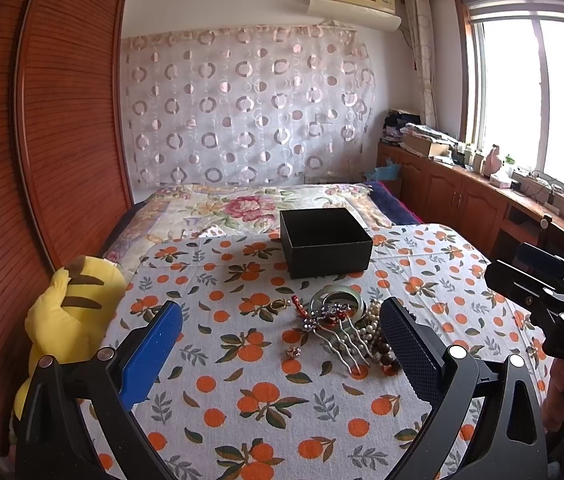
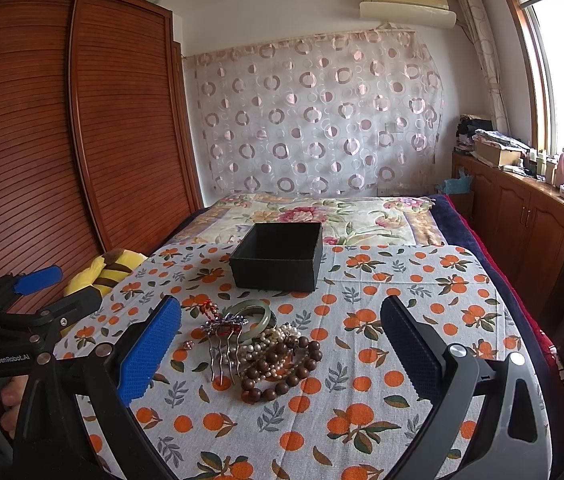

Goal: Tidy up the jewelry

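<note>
So the jewelry is all heaped in one pile near the middle of the table, on the orange-print cloth (image 2: 402, 280), with the open black box (image 2: 277, 256) sitting empty-looking toward the far edge, a bit apart from the pile. Both tongs are spread wide and holding nothing: the left tongs (image 1: 282, 344) hover right over the pile, the right tongs (image 2: 282, 344) likewise from the other side.

What's in the heap: a pale green bangle (image 2: 253, 314), a metal hair comb (image 2: 223, 344) with a beaded flower top, a pearl strand (image 2: 265, 340), a string of brown wooden beads (image 2: 282, 368), a red twisty bit (image 2: 207, 307), and a tiny ring-like thing (image 2: 188, 345) lying on its own just beside the comb.

My guess on handling: the bangle is stiff, slick and probably breakable, so pinch across its rim and don't drop it. The comb is rigid and light; grab the decorated top, not the prongs. The bead strands are floppy and look tangled together, so lifting one will likely drag the other. The little ring is going to be the fiddly one.
</note>
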### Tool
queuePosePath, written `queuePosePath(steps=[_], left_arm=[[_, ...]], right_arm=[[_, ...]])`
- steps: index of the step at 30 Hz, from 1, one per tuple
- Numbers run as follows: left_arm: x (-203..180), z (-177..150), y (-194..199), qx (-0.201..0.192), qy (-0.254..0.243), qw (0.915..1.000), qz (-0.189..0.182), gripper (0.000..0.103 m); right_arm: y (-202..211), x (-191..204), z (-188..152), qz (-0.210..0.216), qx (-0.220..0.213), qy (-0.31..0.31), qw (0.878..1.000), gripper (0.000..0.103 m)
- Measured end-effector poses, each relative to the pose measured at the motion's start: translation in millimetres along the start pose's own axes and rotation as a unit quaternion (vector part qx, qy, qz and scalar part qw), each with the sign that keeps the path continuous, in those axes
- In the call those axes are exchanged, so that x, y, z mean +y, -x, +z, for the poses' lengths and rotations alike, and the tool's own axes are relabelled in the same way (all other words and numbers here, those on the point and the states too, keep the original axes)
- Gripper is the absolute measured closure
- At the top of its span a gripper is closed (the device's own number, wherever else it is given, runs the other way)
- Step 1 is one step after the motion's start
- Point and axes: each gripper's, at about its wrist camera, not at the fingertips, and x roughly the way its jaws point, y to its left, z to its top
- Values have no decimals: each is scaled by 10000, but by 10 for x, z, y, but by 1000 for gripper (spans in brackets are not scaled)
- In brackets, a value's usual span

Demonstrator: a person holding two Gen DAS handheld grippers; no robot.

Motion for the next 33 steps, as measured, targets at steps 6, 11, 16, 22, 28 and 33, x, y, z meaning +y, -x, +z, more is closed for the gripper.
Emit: queuePosePath(steps=[6,11,16,22,28,33], left_arm=[[0,-1,-1,-2,1,10000,-3,8],[1,-2,-1,-2,1,10000,-4,8],[0,-3,0,-4,1,10000,-1,8],[0,-4,-2,-1,3,10000,-3,8],[-5,1,11,23,1,10000,-5,8],[12,-112,-88,194,26,9998,-54,8]], right_arm=[[1,-1,2,3,-2,-2,10000,2],[1,-2,1,5,-3,-3,10000,2],[2,-3,5,7,-6,-7,10000,2],[3,-3,4,5,-4,-4,10000,2],[-7,0,-15,4,22,-9,10000,2],[-81,7,-60,9,170,24,9999,2]])
